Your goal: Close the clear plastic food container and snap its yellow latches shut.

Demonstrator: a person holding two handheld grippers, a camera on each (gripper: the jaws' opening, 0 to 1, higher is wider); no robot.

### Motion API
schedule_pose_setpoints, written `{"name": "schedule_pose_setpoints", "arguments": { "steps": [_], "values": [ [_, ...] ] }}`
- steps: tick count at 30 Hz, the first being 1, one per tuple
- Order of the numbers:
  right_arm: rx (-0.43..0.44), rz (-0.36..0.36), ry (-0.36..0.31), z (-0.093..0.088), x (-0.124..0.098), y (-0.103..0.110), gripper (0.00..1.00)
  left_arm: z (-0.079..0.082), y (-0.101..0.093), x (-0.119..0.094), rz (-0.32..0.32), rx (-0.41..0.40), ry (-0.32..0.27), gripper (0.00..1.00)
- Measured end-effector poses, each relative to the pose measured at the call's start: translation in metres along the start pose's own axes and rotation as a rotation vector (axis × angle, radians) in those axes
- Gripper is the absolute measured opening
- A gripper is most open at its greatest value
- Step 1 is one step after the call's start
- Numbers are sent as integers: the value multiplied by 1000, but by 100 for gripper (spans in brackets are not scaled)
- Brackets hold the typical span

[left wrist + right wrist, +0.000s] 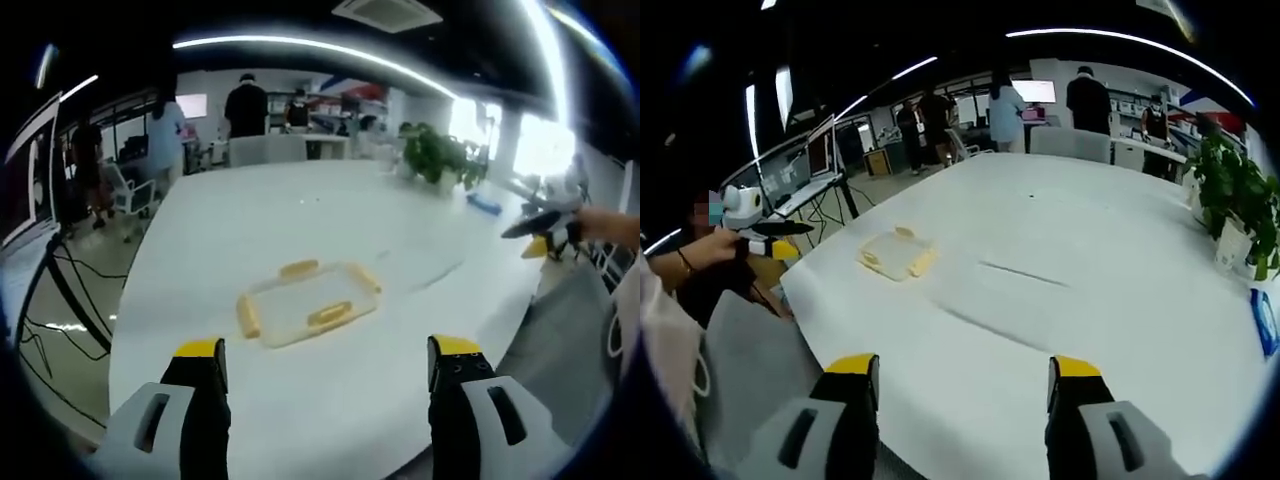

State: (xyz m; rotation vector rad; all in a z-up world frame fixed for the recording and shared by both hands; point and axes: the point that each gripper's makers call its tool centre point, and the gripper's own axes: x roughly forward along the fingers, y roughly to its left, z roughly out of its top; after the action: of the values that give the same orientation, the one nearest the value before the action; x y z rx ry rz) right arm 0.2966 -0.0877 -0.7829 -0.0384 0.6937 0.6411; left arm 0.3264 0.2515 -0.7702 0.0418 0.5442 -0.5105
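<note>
A broad white tabletop (300, 230) fills an open office lit by long ceiling strips. In the left gripper view, the left gripper (327, 362) has its yellow-tipped fingers (200, 350) spread wide apart with nothing between them, hovering above the near edge of the tabletop. Just beyond them lies the clear plastic food container (305, 302), flat on the tabletop, with yellow latches (329, 315) along its sides; whether the lid is fully seated cannot be told. Farther out on the right, the right gripper shows at the tabletop's edge, held by a person's hand (608, 226). In the right gripper view, the right gripper (965, 382) also has its fingers (852, 366) wide apart and empty, above the tabletop's near edge, well apart from the container (897, 254), which sits toward the left side of the tabletop. Near the far side stand potted plants (440, 155) and a blue object (484, 203). People stand among desks and monitors (800, 162) in the background.
</note>
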Motion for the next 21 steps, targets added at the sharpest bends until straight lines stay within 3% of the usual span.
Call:
{"name": "schedule_pose_setpoints", "arguments": {
  "steps": [6,11,21],
  "values": [
    [38,62,-42,19,11,14,69,0,4,7,-10,9,10,81],
    [23,59,-55,34,22,16,67,-4,7,12,-32,63,46,81],
    [-51,107,-23,50,49,27,67,2,33,20,-45,106,63,79]
  ]
}}
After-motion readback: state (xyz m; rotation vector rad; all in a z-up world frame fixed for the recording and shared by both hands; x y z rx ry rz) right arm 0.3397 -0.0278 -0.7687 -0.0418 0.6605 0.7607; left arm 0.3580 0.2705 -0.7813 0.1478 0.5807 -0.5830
